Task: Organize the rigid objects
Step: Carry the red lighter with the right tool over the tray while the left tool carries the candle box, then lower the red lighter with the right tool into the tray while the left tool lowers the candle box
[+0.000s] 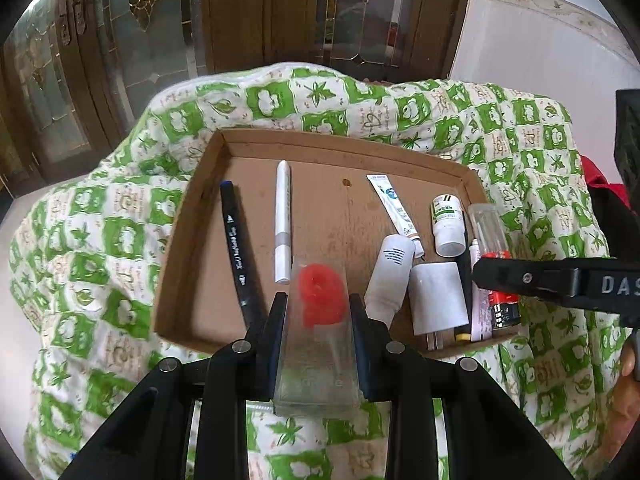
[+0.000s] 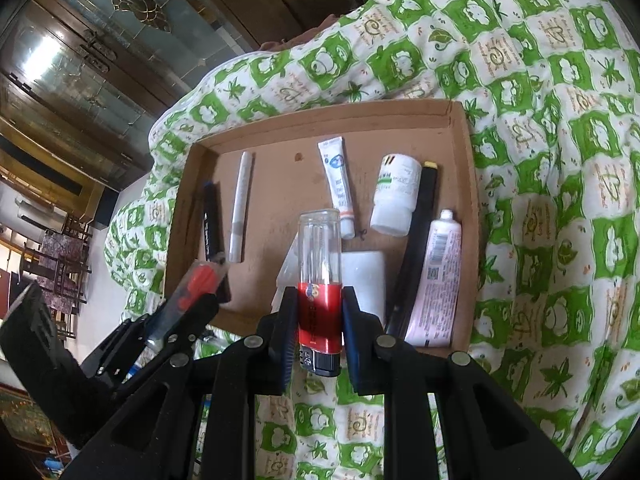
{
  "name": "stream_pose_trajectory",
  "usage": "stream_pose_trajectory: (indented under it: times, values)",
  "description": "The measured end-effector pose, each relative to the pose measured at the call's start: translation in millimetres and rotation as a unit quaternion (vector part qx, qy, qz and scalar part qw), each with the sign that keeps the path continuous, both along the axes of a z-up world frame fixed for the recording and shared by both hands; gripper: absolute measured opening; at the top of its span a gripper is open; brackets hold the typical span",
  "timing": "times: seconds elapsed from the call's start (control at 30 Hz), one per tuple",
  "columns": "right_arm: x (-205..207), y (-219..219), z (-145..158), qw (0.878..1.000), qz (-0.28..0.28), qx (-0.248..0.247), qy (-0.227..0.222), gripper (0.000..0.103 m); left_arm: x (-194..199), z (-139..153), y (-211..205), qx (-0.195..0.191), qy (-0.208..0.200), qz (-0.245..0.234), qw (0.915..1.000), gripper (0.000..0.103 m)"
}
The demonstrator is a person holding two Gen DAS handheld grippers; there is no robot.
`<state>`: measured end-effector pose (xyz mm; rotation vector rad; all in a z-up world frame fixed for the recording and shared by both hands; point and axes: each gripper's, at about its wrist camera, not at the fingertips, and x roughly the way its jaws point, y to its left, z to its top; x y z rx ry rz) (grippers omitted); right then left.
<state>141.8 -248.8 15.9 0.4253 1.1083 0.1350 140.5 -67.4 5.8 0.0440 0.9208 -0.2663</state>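
Clear case with red rings (image 1: 320, 320): pinched by left gripper (image 1: 318, 316) above the cardboard tray's (image 1: 192, 216) near edge. Right gripper (image 2: 314, 320) pinches red-labelled clear tube (image 2: 320, 272), also over near edge. Step judged: placing. Next: lower each into bare tray floor, then release.

A cardboard tray (image 1: 192, 240) rests on the quilt (image 1: 100, 240), ahead of both sets of jaws. Inside it, two pens (image 1: 282, 220) lie left of the left jaws; a tube (image 2: 336, 180), a bottle (image 2: 394, 200) and a second tube (image 2: 436, 280) lie beyond the right jaws and to their right.
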Motion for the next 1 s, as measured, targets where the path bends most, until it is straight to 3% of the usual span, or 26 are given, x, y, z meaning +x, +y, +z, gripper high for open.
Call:
stream_pose_trajectory:
  times: [0.63,1.0]
  values:
    - [53.8,6.1,-6.1,0.999,0.025,0.039,-0.010,0.020,40.1,-32.3,2.6,-0.044,0.026,0.004,0.9987,0.030]
    - [80.0,13.9,-17.3,0.998,0.039,0.048,-0.015,0.020,55.2,-40.1,-7.9,-0.035,0.027,0.003,0.9990,0.030]
